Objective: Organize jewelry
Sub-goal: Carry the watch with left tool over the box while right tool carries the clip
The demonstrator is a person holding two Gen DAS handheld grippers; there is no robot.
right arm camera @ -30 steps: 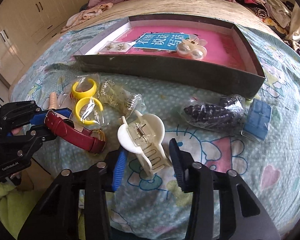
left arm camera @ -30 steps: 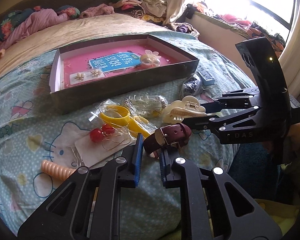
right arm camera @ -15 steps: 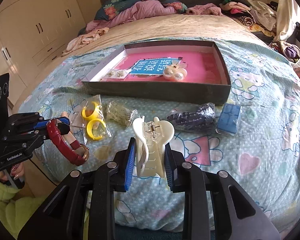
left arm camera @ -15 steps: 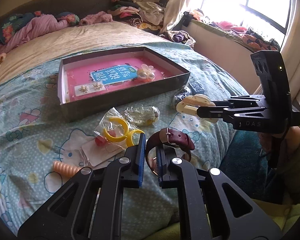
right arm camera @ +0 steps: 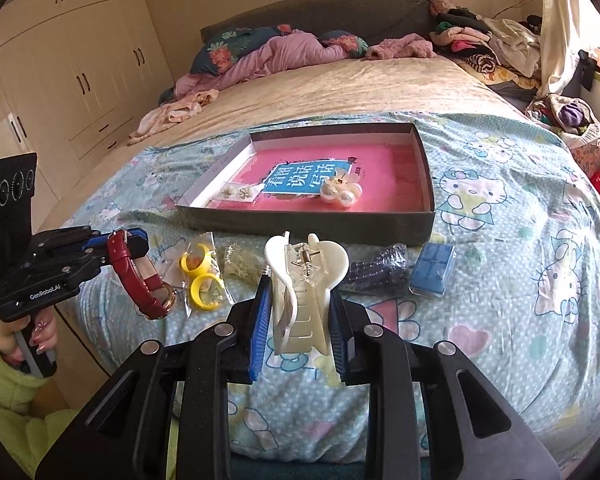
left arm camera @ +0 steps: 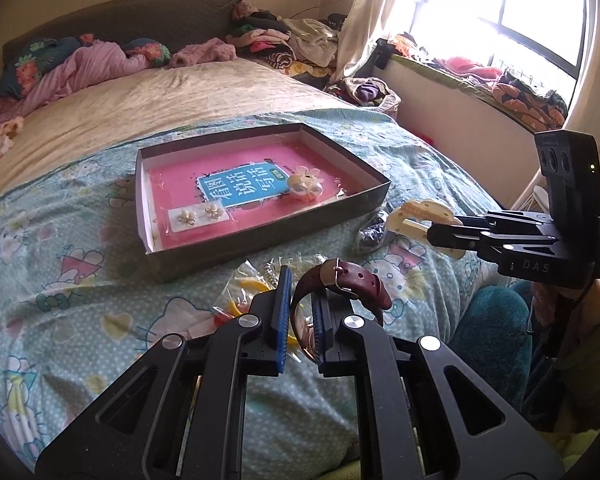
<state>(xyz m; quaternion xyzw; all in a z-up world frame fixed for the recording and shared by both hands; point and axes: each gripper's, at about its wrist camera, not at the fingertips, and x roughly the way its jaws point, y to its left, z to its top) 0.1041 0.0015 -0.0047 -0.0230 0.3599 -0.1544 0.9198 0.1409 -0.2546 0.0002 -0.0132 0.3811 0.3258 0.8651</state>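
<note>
Both grippers were loaded and clear of the bedspread, so the step in hand looked like the carry toward the box. The left gripper [left arm camera: 300,322] had its blue pads clamped on the dark red watch [left arm camera: 340,280], whose strap looped up and to the right of the fingertips with the buckle on top; the watch face, down between the fingers, was hard to make out. The right gripper [right arm camera: 300,316] was closed on the cream hair claw [right arm camera: 306,276], held upright between the pads with its spring hinge above the fingertips. The shallow box [right arm camera: 308,226] lay ahead of both pairs of fingers, beyond the bagged yellow rings [right arm camera: 202,276], the dark beads [right arm camera: 374,268] and the blue case [right arm camera: 434,266] left on the cover. Inside it, a pearl flower clip [right arm camera: 342,192] and a card of earrings [right arm camera: 236,193] already rested on the pink lining. The next move probably called for bringing each piece forward over the near wall and lowering it onto a bare stretch of lining, to the right of the pearl clip or nearer the front, before the pads parted.
</note>
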